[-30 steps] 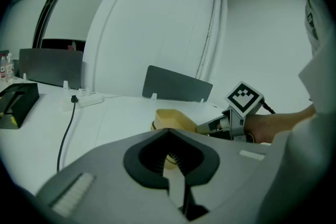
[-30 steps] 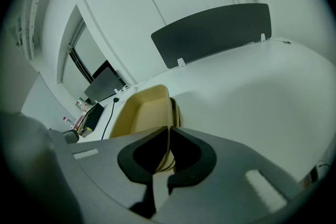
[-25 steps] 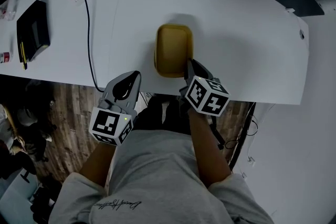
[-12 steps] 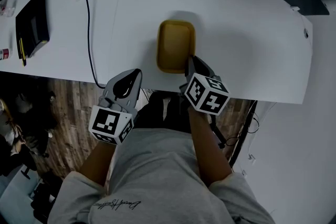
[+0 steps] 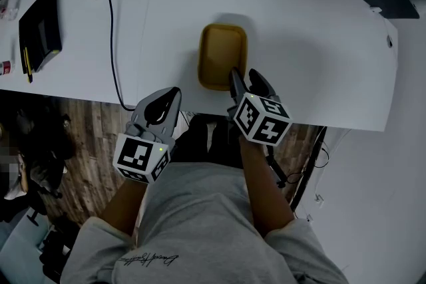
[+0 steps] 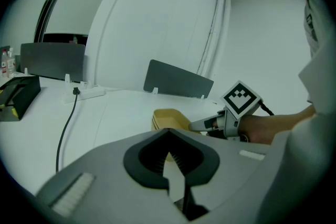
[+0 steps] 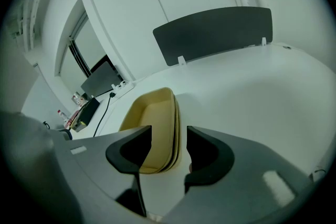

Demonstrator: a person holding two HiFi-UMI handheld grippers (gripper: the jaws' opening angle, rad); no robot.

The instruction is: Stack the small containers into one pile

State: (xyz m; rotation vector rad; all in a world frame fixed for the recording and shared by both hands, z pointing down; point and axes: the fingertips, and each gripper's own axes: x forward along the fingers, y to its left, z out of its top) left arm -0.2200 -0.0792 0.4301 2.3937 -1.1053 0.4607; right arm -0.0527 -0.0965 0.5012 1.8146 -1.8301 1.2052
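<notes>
- Right gripper (image 7: 169,136): its jaws have just been opening and now stand wide. They straddle the near right rim of the yellow containers (image 7: 155,118) without pressing it.
- Left gripper (image 6: 168,132): jaw tips together, nothing between them.
- The right gripper view shows nested rims; in the head view, frame centre on the table (image 5: 313,43), the pile looks like one tub.
- In the left gripper view, its own jaws cut off the pile's near end.

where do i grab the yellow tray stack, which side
Take the yellow nested tray stack by its near right rim, from the near edge of the white table: that thin wall fits the right gripper, whose just-opened jaws straddle it.
</notes>
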